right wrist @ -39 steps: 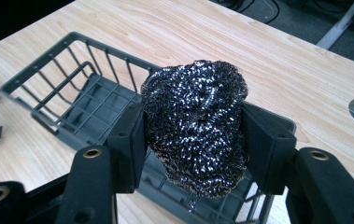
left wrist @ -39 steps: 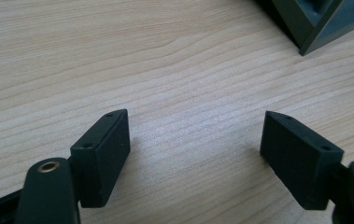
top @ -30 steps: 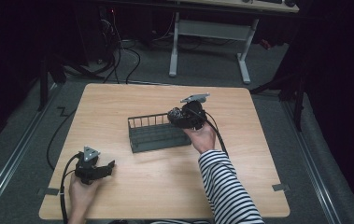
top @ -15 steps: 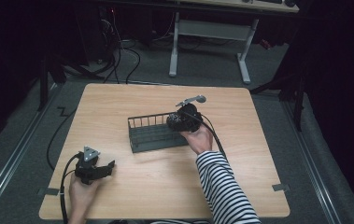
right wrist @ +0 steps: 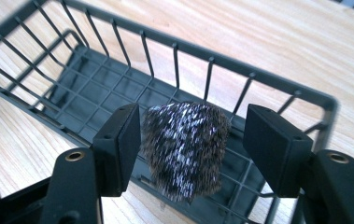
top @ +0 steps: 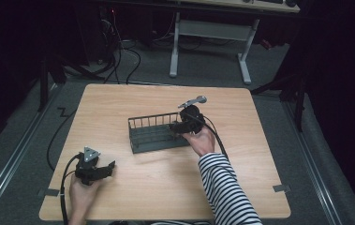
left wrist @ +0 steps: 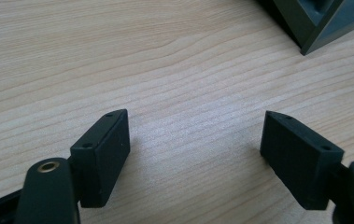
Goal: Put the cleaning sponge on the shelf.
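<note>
A dark wire basket point(top: 151, 118) stands at the middle of the wooden table point(top: 259, 154). My right gripper point(top: 177, 126) reaches into the basket's right end. In the right gripper view a dark fuzzy block with pale flecks point(right wrist: 184, 144) sits in the basket point(right wrist: 95, 84) between the jaws of this right gripper point(right wrist: 191, 135). The jaws have just been opening, a gap shows beside the block, and the gripper is open. My left gripper point(top: 107, 166) rests near the table's front left, open with only bare wood between the jaws of this left gripper point(left wrist: 195, 140).
A corner of the basket point(left wrist: 315, 23) shows at the upper right of the left gripper view. Beyond the table's far edge stand a white desk frame point(top: 208, 33) and floor cables point(top: 119, 61). A black cable point(top: 55, 140) hangs off the table's left side.
The right gripper has tilted slightly at the basket's right end, its grey plate now pointing further up and right. The left hand and gripper have stayed put.
</note>
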`<state>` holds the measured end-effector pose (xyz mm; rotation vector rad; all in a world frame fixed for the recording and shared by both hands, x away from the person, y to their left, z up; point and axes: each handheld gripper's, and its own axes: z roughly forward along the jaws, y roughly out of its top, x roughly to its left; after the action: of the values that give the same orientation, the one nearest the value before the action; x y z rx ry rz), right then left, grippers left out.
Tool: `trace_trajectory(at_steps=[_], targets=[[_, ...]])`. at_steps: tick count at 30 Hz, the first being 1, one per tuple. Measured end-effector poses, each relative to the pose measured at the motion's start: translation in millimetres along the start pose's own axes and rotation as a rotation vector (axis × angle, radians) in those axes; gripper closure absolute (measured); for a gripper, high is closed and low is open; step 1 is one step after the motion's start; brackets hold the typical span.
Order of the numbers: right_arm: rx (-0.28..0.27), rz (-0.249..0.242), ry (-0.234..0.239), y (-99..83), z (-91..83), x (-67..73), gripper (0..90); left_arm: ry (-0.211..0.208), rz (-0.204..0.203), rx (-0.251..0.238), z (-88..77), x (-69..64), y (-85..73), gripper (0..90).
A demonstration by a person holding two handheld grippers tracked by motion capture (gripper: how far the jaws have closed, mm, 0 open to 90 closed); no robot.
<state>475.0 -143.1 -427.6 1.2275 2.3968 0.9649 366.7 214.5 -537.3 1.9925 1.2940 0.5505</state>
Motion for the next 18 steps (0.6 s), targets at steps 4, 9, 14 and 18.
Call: trace_trajectory(at_steps=[4, 9, 14, 18], targets=[[-0.047, 0.021, 0.008, -6.0, -14.4, -5.6, 38.3, 0.0, 0.0, 0.0, 0.0, 0.0, 0.0, 24.7], [-0.091, 0.017, 0.004, -11.0, -31.3, -9.2, 40.3, 0.0, -0.001, 0.001, 0.1, 0.0, 0.2, 24.7], [-0.124, 0.005, 0.004, -14.6, -45.4, -10.7, 41.0, -0.001, -0.001, 0.0, 0.1, 0.1, 0.2, 24.7], [-0.155, 0.015, -0.002, -20.3, -59.7, -12.6, 41.9, -0.001, -0.001, 0.0, 0.1, 0.0, 0.2, 24.7]])
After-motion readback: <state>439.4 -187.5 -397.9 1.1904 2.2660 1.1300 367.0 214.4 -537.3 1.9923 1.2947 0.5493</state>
